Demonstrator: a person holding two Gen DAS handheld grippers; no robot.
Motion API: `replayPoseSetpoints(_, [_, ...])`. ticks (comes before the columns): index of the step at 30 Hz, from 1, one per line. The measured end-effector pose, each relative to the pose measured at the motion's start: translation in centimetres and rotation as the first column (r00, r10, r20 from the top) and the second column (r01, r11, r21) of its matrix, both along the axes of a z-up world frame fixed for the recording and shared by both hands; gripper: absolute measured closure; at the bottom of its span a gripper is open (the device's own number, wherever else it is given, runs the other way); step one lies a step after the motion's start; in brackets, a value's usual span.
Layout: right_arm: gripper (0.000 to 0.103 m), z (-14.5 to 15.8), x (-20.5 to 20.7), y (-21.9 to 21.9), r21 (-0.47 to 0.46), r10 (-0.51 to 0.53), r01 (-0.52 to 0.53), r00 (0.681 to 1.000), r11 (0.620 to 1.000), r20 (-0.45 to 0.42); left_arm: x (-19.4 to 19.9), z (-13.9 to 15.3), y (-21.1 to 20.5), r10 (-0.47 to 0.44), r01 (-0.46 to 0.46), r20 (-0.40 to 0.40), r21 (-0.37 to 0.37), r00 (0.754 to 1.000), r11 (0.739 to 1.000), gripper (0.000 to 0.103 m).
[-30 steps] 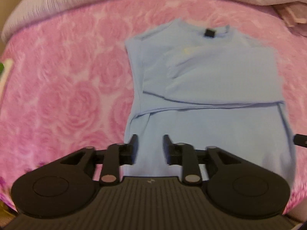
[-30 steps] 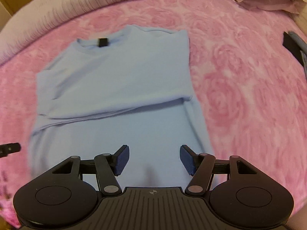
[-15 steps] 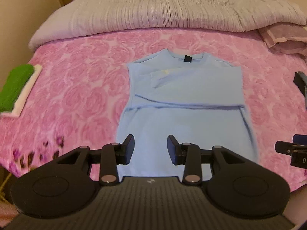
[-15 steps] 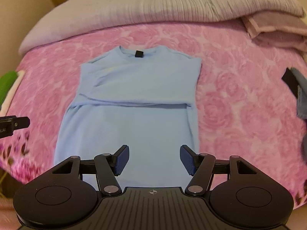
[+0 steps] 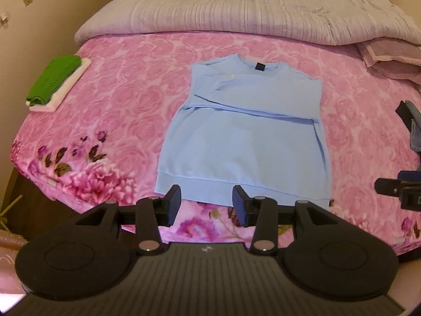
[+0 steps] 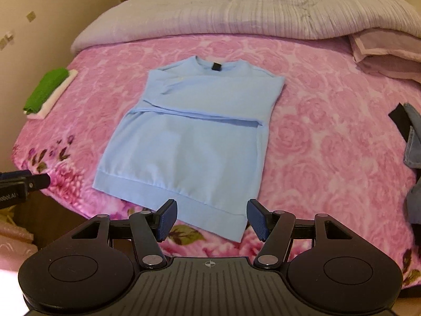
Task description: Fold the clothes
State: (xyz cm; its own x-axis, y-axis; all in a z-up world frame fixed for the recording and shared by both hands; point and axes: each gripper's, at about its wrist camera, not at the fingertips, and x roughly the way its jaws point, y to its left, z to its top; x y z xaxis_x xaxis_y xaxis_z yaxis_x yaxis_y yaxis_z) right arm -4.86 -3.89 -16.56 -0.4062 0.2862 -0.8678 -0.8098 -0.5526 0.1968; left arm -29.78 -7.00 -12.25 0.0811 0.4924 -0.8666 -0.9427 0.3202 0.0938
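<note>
A light blue sweatshirt (image 5: 244, 137) lies flat on the pink rose bedspread (image 5: 126, 105), collar away from me, both sleeves folded across the chest. It also shows in the right wrist view (image 6: 189, 142). My left gripper (image 5: 207, 205) is open and empty, held just short of the hem near the bed's front edge. My right gripper (image 6: 210, 217) is open and empty, above the hem's right corner. The right gripper's tip (image 5: 394, 188) shows at the right edge of the left wrist view; the left gripper's tip (image 6: 23, 183) shows at the left edge of the right wrist view.
A folded green and white stack (image 5: 56, 81) lies at the bed's left edge, also in the right wrist view (image 6: 47, 90). A grey quilt (image 5: 250, 10) runs across the head. Pink bedding (image 6: 386, 55) is at the back right, a grey-blue garment (image 6: 413, 142) at the right.
Both grippers have pulled back from over the sweatshirt toward the bed's front edge and risen, so the whole garment and bed now show. Both stay open.
</note>
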Motion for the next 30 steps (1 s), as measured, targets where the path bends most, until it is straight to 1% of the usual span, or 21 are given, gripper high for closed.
replayPoseSetpoints(4, [0.041,0.8,0.8,-0.6,0.014,0.000,0.000,1.000,1.000,-0.014,0.3,0.7,-0.6,-0.003,0.003,-0.008,0.018,1.000,1.000,0.064])
replayPoseSetpoints(9, [0.041,0.7,1.7,-0.5,0.003,-0.027,0.027,0.999,1.000,-0.030,0.9,1.2,-0.8,-0.023,0.024,-0.017,0.031,1.000,0.999,0.063])
replayPoseSetpoints(12, [0.041,0.6,2.2,-0.3,0.006,-0.053,0.054,0.998,0.999,-0.043,1.1,0.7,-0.5,-0.041,0.041,-0.011,0.018,0.999,0.999,0.063])
replayPoseSetpoints(13, [0.041,0.5,2.5,-0.2,0.007,-0.067,0.068,0.997,0.998,-0.047,1.0,0.4,-0.3,-0.053,0.053,0.005,0.008,0.999,0.999,0.063])
replayPoseSetpoints(16, [0.041,-0.1,3.5,0.4,0.006,-0.126,0.126,0.990,0.992,-0.066,-0.5,-0.8,0.7,-0.062,0.067,0.102,-0.045,0.993,0.997,0.063])
replayPoseSetpoints(18, [0.041,-0.9,4.4,1.0,-0.013,-0.158,0.157,0.985,0.987,-0.064,-2.3,-1.9,1.8,-0.027,0.040,0.161,-0.082,0.987,0.996,0.063])
replayPoseSetpoints(21, [0.041,-2.5,5.9,1.8,-0.061,-0.208,0.205,0.977,0.977,-0.044,-5.2,-3.5,3.4,0.037,-0.010,0.220,-0.122,0.975,0.992,0.064])
replayPoseSetpoints(24, [0.041,-4.2,6.9,2.1,-0.108,-0.253,0.250,0.967,0.962,-0.020,-8.2,-5.1,5.5,0.090,-0.048,0.267,-0.158,0.959,0.986,0.065])
replayPoseSetpoints(27, [0.041,-6.4,6.7,2.2,-0.155,-0.287,0.283,0.958,0.946,-0.006,-10.5,-7.4,7.9,0.101,-0.051,0.292,-0.175,0.951,0.983,0.065])
replayPoseSetpoints(30, [0.041,-8.9,5.7,2.3,-0.188,-0.333,0.327,0.943,0.926,0.003,-12.3,-10.9,10.8,0.081,-0.016,0.308,-0.207,0.948,0.978,0.066])
